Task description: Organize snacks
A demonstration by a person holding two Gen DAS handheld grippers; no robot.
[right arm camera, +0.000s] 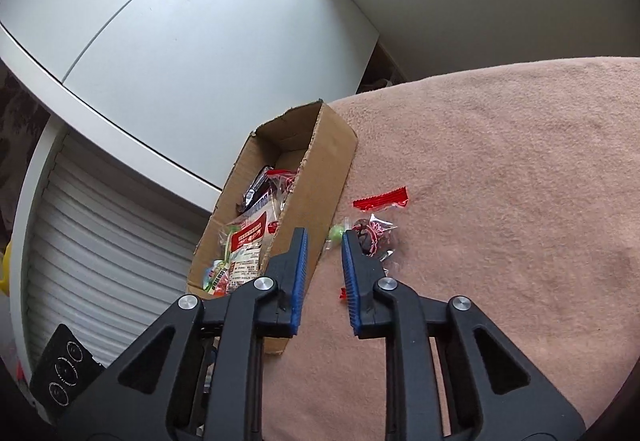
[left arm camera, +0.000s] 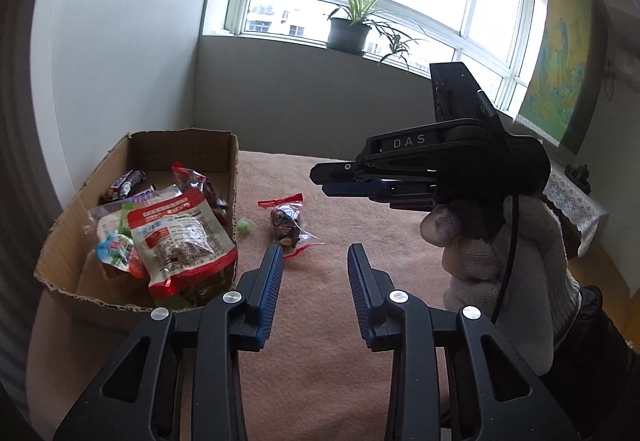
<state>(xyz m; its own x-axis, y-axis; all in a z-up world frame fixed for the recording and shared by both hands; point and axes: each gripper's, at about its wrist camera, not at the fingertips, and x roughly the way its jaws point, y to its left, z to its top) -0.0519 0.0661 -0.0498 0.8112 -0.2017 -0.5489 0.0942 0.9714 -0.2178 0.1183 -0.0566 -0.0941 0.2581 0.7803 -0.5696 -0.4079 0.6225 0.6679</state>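
Now on a pink blanket: a cardboard box, open at the top, standing at the left edge of the blanket beside a white cabinet. Inside the box, heaped together: a red-and-white pouch on top and leaning toward the near right corner, a small blue-and-green packet at its left, a dark-wrapped chocolate bar farther back, more wrappers underneath, too jumbled to tell apart. Outside the box, on the blanket just beside its right wall: a small green candy, and a little to the right of that a clear packet with red ends and something dark inside, lying flat, touching neither the box nor the candy as far as can be seen. Left gripper: low over the blanket, pointing at the clear packet from the near side, blue pads spread apart, grasping nothing. Right gripper: held in a white-gloved hand, reaching in from the right above the blanket; from its own camera, released with only a narrow gap between the pads, empty, tips aimed down at the green candy with the clear packet just right of them and the box just left. Beyond, on the window sill: a potted plant.
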